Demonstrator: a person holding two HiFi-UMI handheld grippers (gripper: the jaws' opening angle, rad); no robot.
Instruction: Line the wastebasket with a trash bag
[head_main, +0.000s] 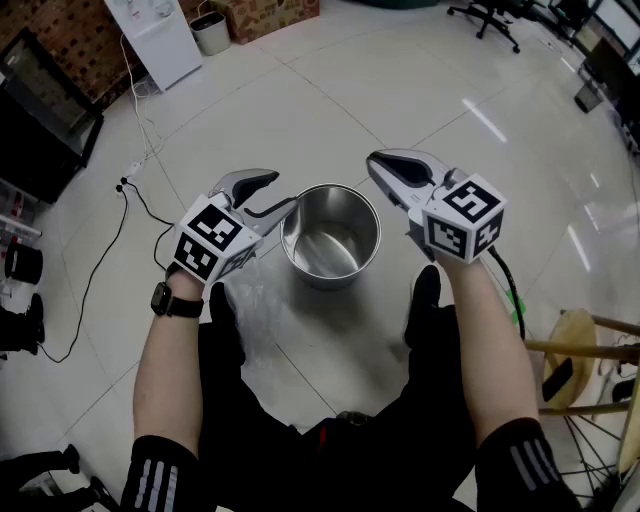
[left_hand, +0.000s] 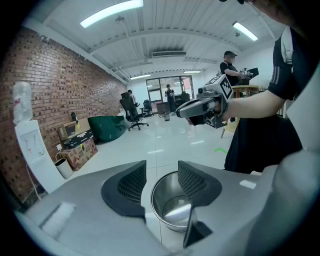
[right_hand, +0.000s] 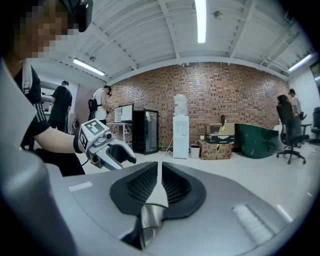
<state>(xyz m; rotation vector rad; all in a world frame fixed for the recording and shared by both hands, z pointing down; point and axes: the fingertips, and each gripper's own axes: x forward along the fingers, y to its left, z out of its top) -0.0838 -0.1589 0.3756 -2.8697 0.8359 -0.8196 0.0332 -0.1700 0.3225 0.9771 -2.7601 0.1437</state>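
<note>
Both forearms reach forward from the bottom of the head view, bare below short dark sleeves, with a dark watch (head_main: 162, 298) on the left wrist. The left gripper (head_main: 285, 190) sits at the left of the wastebasket (head_main: 322, 276) and tips downward toward its rim. Its fingers (left_hand: 133, 182) stand apart with nothing clamped, and the left gripper view shows the steel bowl through the gap between them. The right gripper (head_main: 375, 163) is held closer to level at the right of the rim, tips angled inward and away from the person. Its fingers (right_hand: 144, 186) are drawn together, leaving only a thin slit, and nothing is gripped. The two grippers angle toward each other, and each one shows in the other's view.

The wastebasket is a round, shiny metal can standing upright on the pale tiled floor (head_main: 400, 90). Its long axis is vertical and its mouth faces straight up, with the inside showing bare metal. It sits between the two grippers, just ahead of the person's dark shoes (head_main: 425, 300). A patch of what looks like crinkled clear plastic (head_main: 262, 305) lies on the floor against its near-left side.
</note>
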